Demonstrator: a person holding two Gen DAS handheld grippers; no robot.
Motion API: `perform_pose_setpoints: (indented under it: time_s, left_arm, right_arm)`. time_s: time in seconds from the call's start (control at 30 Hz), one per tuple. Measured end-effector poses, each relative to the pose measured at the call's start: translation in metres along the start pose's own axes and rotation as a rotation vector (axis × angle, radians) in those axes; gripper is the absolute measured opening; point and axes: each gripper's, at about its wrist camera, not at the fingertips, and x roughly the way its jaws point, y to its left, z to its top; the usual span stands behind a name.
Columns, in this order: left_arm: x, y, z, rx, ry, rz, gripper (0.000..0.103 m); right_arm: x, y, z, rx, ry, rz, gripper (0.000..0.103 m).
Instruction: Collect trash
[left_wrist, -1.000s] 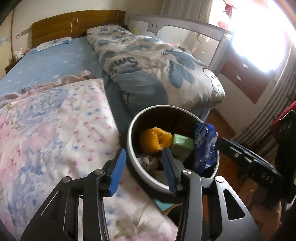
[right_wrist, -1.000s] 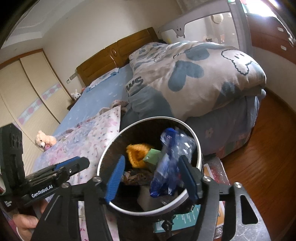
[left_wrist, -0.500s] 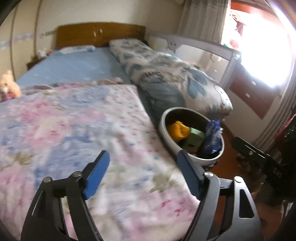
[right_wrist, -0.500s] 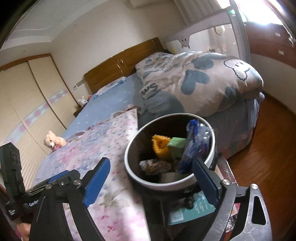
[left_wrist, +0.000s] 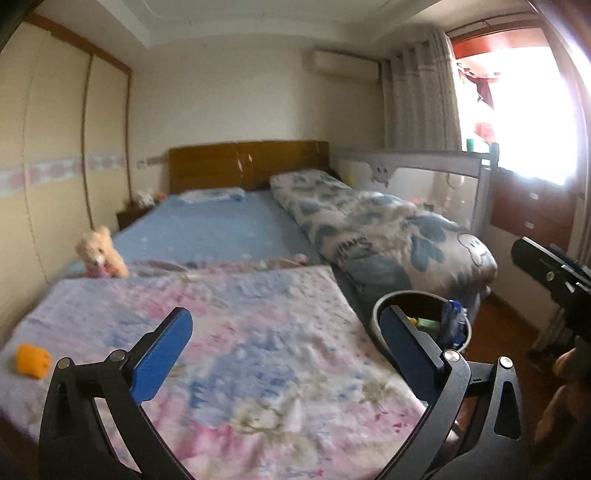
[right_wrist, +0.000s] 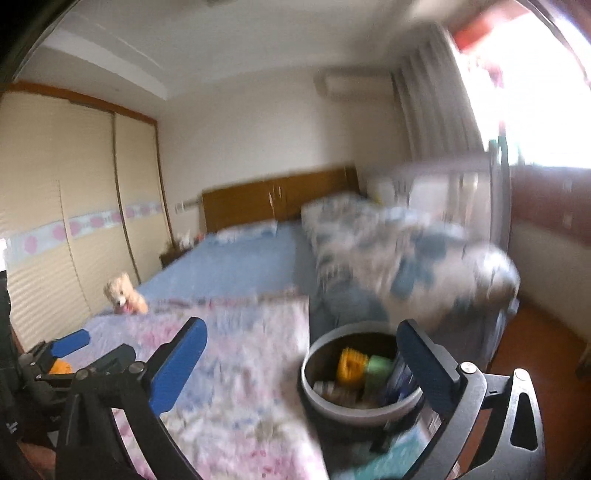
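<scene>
The left claw (left_wrist: 284, 343) hangs over the flowered blanket (left_wrist: 236, 354), its jaws having just been opening, now wide with nothing between them. An orange crumpled scrap (left_wrist: 32, 361) lies at the blanket's left edge. The bin (left_wrist: 380, 314) stands beside the bed, holding a blue wrapper (left_wrist: 453, 325).

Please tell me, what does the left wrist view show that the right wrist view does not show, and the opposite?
Only the left wrist view shows the whole orange item lying on the floral blanket, and the right gripper's body at its right edge. Only the right wrist view shows inside the trash bin: a yellow piece, a green piece, and the left gripper beside it. Both show the teddy bear, the bed, the bin, and open, empty jaws that have just been opening.
</scene>
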Motion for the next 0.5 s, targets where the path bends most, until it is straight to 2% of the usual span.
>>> perform_pose_setpoints:
  time_s: [0.1, 0.23, 0.3, 0.5]
  left_arm:
    - [-0.010, 0.006, -0.006, 0.014, -0.027, 0.062, 0.103]
    - [-0.009, 0.008, -0.019, 0.037, -0.011, 0.127, 0.103]
    - [-0.008, 0.010, -0.024, 0.035, 0.001, 0.142, 0.103]
    - [-0.006, 0.007, -0.033, 0.047, 0.009, 0.165, 0.103]
  right_arm:
    - [-0.007, 0.009, -0.001, -0.027, -0.014, -0.001, 0.103]
    - [-0.003, 0.014, -0.017, -0.008, 0.003, 0.011, 0.103]
    - [0.002, 0.015, -0.024, 0.014, 0.025, 0.035, 0.103]
    - [0.013, 0.016, -0.045, 0.020, 0.061, 0.014, 0.103]
